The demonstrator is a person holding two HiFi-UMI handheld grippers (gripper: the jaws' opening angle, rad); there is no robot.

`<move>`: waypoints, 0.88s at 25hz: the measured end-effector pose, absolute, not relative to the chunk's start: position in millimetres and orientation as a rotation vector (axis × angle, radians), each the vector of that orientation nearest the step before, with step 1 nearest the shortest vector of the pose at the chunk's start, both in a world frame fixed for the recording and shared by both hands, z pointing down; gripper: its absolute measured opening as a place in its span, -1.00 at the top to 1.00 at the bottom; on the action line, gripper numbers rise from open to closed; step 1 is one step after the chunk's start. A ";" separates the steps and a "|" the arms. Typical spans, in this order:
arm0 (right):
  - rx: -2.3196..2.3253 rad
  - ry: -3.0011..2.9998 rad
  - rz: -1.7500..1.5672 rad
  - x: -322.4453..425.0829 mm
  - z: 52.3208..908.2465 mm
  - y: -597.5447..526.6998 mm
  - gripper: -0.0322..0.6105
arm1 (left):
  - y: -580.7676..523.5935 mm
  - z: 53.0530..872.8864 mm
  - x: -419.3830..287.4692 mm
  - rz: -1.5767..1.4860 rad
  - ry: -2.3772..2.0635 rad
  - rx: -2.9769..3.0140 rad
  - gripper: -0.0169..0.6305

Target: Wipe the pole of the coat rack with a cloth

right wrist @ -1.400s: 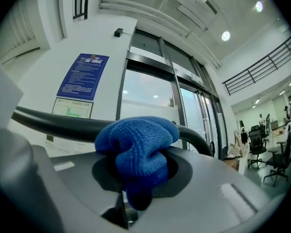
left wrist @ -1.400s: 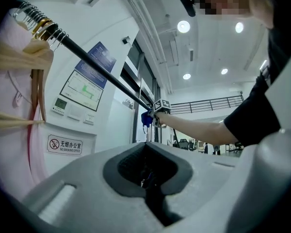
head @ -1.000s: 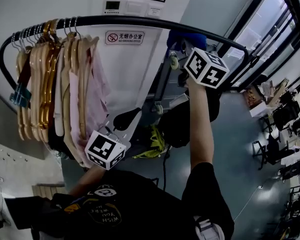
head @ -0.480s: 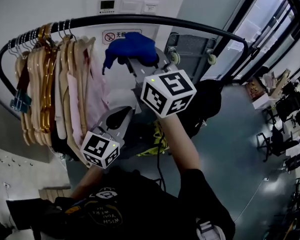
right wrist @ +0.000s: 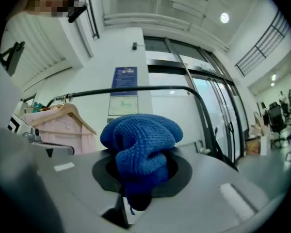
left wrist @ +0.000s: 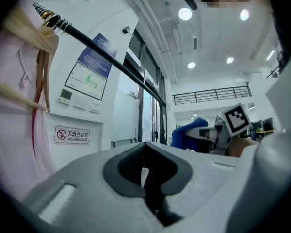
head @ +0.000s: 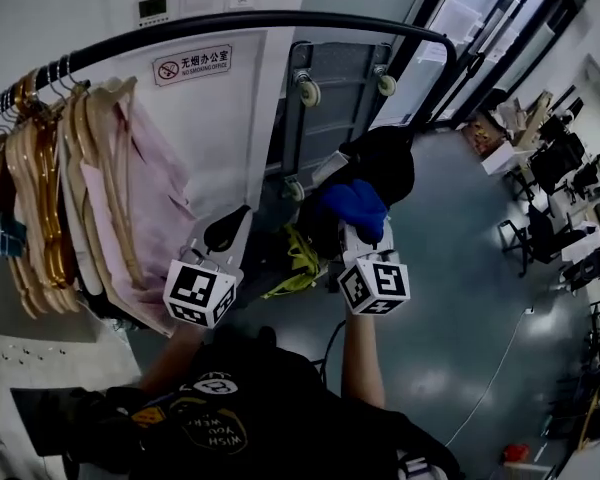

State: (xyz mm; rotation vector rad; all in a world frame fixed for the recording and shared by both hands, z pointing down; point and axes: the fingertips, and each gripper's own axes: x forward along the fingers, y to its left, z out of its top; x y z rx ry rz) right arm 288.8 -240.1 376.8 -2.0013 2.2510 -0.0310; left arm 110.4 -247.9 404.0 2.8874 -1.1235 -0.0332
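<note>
Two tools sit low in the head view. The right hand-held gripper [head: 359,230], at about 5 o'clock from centre, has its jaws clamped on a bunched blue knitted cloth [head: 352,206]. That cloth bulges out of the jaw mouth in the right gripper view [right wrist: 140,144]. The left hand-held gripper [head: 242,218], at 7 o'clock, has its jaws pressed together with nothing between them.

The coat rack's black pole [head: 280,20] arcs across 12 o'clock, well apart from the cloth and touched by neither tool. Wooden hangers [head: 40,168] and a pink garment [head: 150,198] hang from its 9 o'clock end.

On the white wall behind, at 11 o'clock, a sign [head: 192,64] reads "无烟办公室 NO SMOKING OFFICE" beside a red no-smoking symbol. A blue poster [right wrist: 125,77] higher up has print too small to read. At 1 o'clock a wheeled platform trolley [head: 330,98] stands upright against the wall.
</note>
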 end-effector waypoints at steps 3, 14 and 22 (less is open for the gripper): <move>-2.042 2.219 -0.166 292.2 418.4 -227.2 0.65 | -246.9 413.5 120.7 0.006 -1.125 2.890 0.94; -1.993 2.298 -0.223 261.0 443.6 -215.5 0.65 | -223.7 416.1 148.1 0.009 -0.961 2.972 0.94; -1.950 2.328 -0.210 250.2 441.3 -221.7 0.65 | -231.5 416.1 138.2 -0.013 -0.982 2.954 0.94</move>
